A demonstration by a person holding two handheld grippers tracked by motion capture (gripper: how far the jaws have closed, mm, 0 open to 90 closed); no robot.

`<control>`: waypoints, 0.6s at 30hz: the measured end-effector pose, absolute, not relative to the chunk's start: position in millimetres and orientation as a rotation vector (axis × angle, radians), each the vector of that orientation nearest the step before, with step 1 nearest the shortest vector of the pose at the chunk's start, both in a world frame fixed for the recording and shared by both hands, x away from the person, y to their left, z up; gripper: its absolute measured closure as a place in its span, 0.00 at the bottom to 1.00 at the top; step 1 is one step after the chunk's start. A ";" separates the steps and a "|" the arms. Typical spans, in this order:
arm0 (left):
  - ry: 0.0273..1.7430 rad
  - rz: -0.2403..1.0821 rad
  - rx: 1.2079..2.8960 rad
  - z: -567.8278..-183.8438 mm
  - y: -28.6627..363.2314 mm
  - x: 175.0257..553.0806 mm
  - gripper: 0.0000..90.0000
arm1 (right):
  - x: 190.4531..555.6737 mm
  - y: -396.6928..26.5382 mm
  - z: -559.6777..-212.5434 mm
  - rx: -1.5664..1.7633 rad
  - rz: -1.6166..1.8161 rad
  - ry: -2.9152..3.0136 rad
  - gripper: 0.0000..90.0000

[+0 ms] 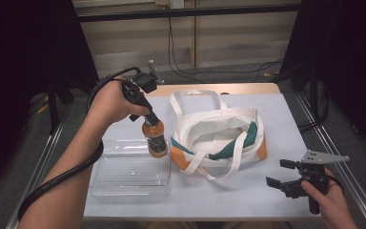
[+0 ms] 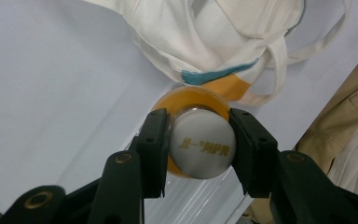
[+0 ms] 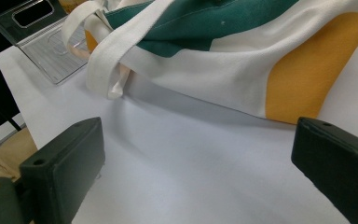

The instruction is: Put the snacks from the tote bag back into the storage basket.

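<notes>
An orange drink bottle with a white cap hangs upright over the right end of a clear plastic tray. My left gripper is shut on the bottle's cap from above; both jaws press the cap's sides. A white canvas tote bag with green and orange panels lies open just right of the bottle. My right gripper stands open near the table's front right, empty, facing the bag's orange corner.
The table wears a white sheet. The bag's handles loop toward the far edge. A metal rail runs along the right side. The tray's handle end lies beyond the bag.
</notes>
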State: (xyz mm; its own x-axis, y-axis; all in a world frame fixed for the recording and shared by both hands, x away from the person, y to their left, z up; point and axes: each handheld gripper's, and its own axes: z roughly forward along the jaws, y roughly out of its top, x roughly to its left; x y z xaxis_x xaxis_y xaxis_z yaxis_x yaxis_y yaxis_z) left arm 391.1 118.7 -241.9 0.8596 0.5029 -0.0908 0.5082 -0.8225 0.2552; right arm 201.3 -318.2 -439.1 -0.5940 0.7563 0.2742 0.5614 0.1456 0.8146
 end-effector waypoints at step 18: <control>0.760 -0.031 2.783 -257.5 116.5 395.1 0.66 | 201.5 -317.0 -439.9 1.286 1.424 2.232 0.03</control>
State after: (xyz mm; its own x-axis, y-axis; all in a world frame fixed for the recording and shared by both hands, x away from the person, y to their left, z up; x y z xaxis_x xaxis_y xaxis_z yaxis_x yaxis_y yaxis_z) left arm 395.1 116.5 -257.5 0.8631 0.4975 -0.0871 0.5029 -0.8305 0.2394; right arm 201.5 -317.0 -439.9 -0.6024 0.7514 0.2692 0.5609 0.1586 0.8125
